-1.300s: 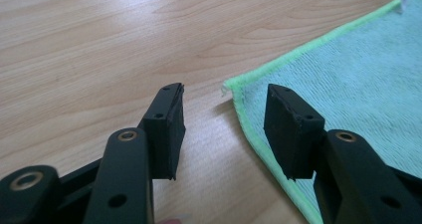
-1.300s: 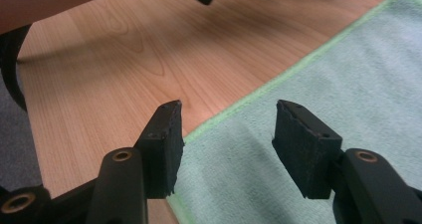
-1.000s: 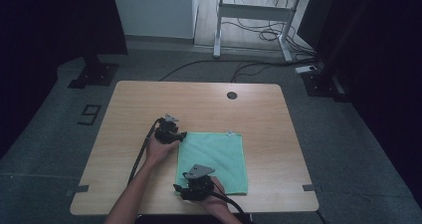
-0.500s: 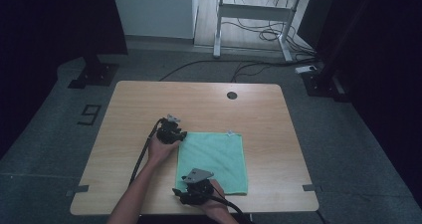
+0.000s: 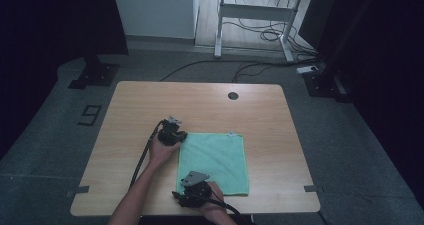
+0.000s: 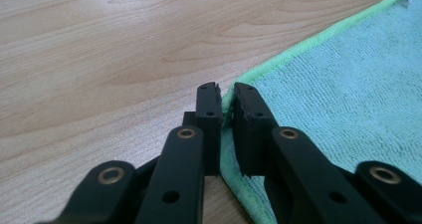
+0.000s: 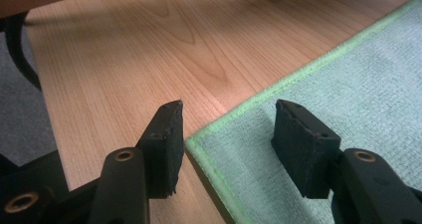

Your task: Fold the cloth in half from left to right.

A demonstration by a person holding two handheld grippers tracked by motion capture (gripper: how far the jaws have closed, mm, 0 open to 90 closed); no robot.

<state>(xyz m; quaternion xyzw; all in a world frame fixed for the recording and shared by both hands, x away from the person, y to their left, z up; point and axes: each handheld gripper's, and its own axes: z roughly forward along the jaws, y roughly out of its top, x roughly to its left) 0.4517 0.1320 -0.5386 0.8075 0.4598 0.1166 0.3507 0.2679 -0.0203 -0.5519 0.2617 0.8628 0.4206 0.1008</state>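
Note:
A green cloth lies flat on the wooden table. My left gripper is at the cloth's far left corner. In the left gripper view its jaws are pinched together on the cloth's hem. My right gripper is at the near left corner. In the right gripper view it stands open, one jaw over bare wood and the other over the cloth, with the corner between them.
A dark round hole sits near the table's far edge. A small white tag sticks out at the cloth's far right corner. Black cables trail from both grippers towards the table's near edge. Floor and a desk frame lie beyond.
My right gripper has shifted slightly towards the near left corner of the cloth. The left gripper has hardly moved.

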